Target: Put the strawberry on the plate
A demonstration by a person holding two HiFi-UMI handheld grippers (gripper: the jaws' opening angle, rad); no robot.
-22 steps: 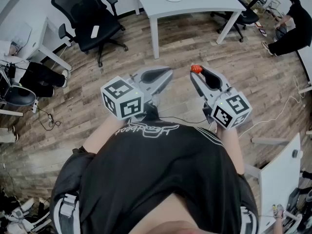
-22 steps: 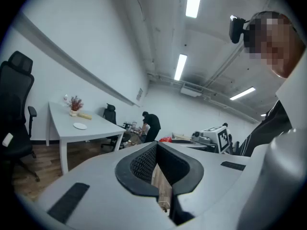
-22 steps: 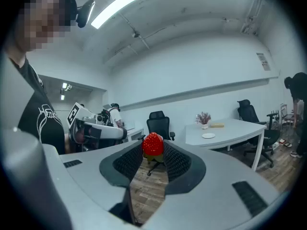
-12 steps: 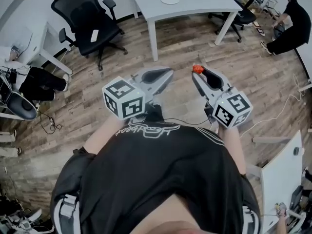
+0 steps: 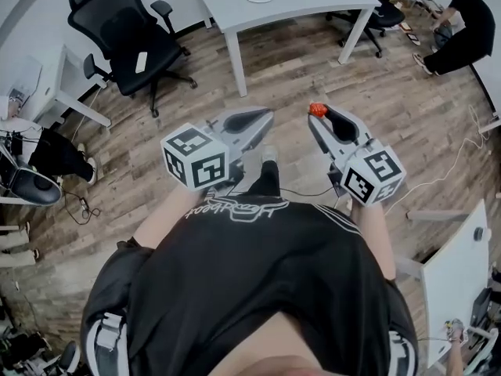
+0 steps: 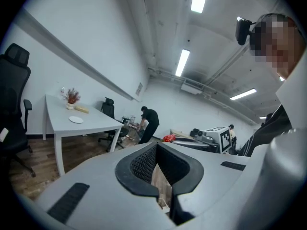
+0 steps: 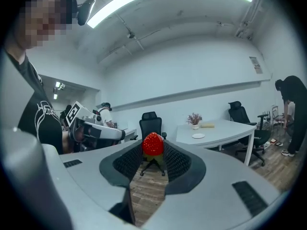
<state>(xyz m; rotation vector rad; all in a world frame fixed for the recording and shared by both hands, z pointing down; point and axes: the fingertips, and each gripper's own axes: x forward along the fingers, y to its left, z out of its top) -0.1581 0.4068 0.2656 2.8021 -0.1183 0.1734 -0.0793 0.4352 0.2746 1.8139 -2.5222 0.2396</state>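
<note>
The strawberry [image 7: 152, 143] sits pinched at the very tips of the right claw [image 5: 317, 114], whose ribbed pads press on its two sides. Most of its red body stands up above the pads, and a greenish part shows lower down between them.

It is probably light and soft, with rounded, glossy skin. A hard squeeze would likely bruise it, and a loose one could let it pivot or slip out of such a shallow hold. The broad middle, where the pads are now, looks like the sound place to grip, with only enough pressure to carry it.

The round white plate [image 7: 198, 135] lies well ahead of that claw and a little to its right, on a white bench [image 7: 225, 128]. A small vase of dried flowers [image 7: 194, 119] stands just beyond the plate. A black office chair [image 7: 150, 122] stands straight ahead of the claw, behind the fruit.

The fruit will probably need lowering onto the plate rather than dropping, since it may roll.

The left claw [image 5: 268, 117] is level beside the right one. Its pads are slightly parted, with only wooden floor showing between them.
</note>
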